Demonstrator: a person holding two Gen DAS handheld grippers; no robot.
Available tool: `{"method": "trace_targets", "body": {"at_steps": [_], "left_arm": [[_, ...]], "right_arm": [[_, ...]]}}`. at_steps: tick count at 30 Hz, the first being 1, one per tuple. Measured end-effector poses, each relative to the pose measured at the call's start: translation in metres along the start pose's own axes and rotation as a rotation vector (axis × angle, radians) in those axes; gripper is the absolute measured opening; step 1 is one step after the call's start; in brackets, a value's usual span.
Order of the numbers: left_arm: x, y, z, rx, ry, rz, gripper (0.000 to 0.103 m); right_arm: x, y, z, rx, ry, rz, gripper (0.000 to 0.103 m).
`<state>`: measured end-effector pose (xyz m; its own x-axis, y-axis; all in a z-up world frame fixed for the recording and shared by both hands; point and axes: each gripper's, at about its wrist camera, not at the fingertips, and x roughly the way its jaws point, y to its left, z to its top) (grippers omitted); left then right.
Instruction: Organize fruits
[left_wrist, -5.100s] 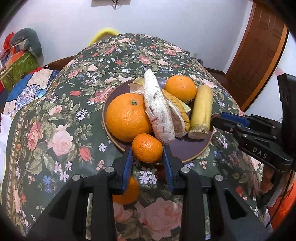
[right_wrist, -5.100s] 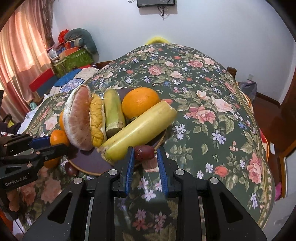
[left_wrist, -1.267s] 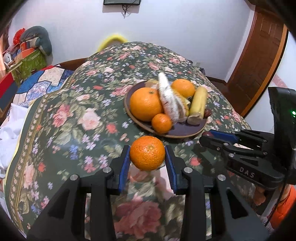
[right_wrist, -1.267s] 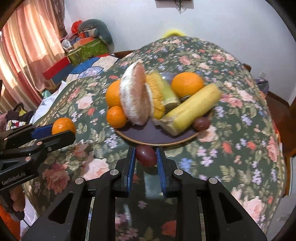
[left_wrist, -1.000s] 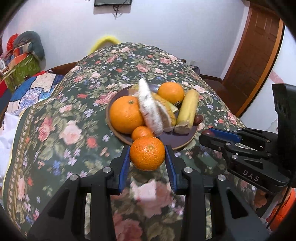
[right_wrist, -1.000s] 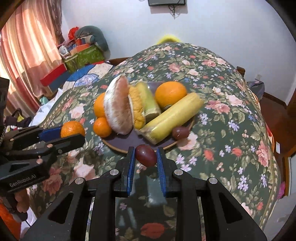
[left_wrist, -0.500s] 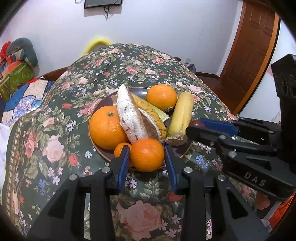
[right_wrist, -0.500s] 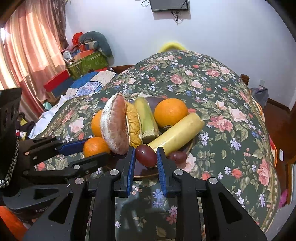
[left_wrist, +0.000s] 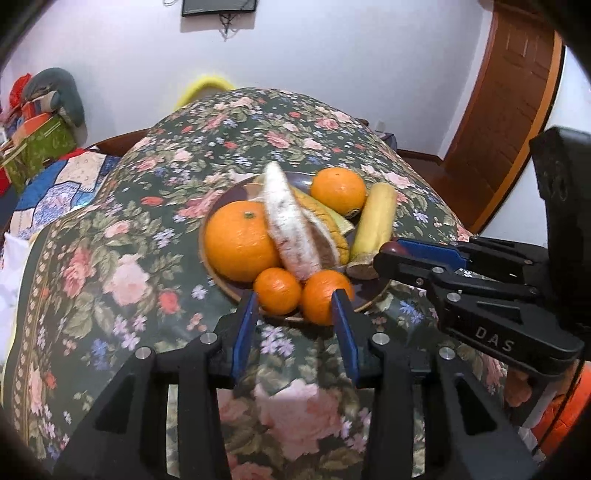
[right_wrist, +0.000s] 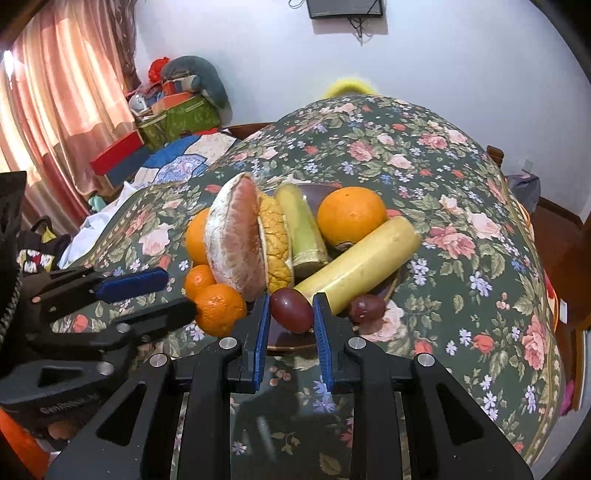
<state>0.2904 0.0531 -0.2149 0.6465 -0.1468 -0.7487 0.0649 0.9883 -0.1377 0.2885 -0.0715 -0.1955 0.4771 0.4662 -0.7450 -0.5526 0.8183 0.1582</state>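
A dark plate (left_wrist: 364, 301) on the flowered table holds a big orange (left_wrist: 238, 245), a second orange (left_wrist: 338, 190), a pomelo wedge (left_wrist: 290, 229), a yellow banana-like fruit (left_wrist: 375, 219) and a small tangerine (left_wrist: 277, 290). My left gripper (left_wrist: 293, 314) is open; a tangerine (left_wrist: 321, 295) sits at the plate's near edge against its right finger. My right gripper (right_wrist: 290, 317) is shut on a dark red plum (right_wrist: 291, 310), held over the plate's near rim (right_wrist: 280, 343). A second plum (right_wrist: 365, 308) lies on the plate.
The flowered tablecloth (left_wrist: 122, 258) covers the whole table. Bags and boxes (right_wrist: 173, 110) are piled at the far left by the pink curtain (right_wrist: 66, 92). A wooden door (left_wrist: 509, 110) stands at the right.
My left gripper has opened and the tangerine now rests at the plate's edge beside the smaller one. My right gripper has carried the plum forward over the plate's rim.
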Motion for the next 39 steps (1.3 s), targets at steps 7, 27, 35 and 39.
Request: {"method": "trace_targets", "body": {"at_steps": [7,27,35,39], "left_arm": [[-0.005,0.017,-0.005,-0.034,0.001,0.022,0.041],[-0.09,-0.012,0.012,-0.016,-0.167,0.035,0.041],[-0.197,-0.043,0.013,0.013,-0.378,0.037,0.041],[-0.244,-0.06,0.003,0.039,-0.473,0.042,0.044]], "right_arm": [[0.01,0.006,0.001,-0.009,0.018,0.011,0.022],[-0.082,0.017,0.012,-0.012,-0.172,-0.056,0.033],[-0.187,0.043,0.006,-0.021,-0.374,-0.08,0.033],[-0.235,0.058,-0.005,-0.027,-0.478,-0.088,0.039]]}}
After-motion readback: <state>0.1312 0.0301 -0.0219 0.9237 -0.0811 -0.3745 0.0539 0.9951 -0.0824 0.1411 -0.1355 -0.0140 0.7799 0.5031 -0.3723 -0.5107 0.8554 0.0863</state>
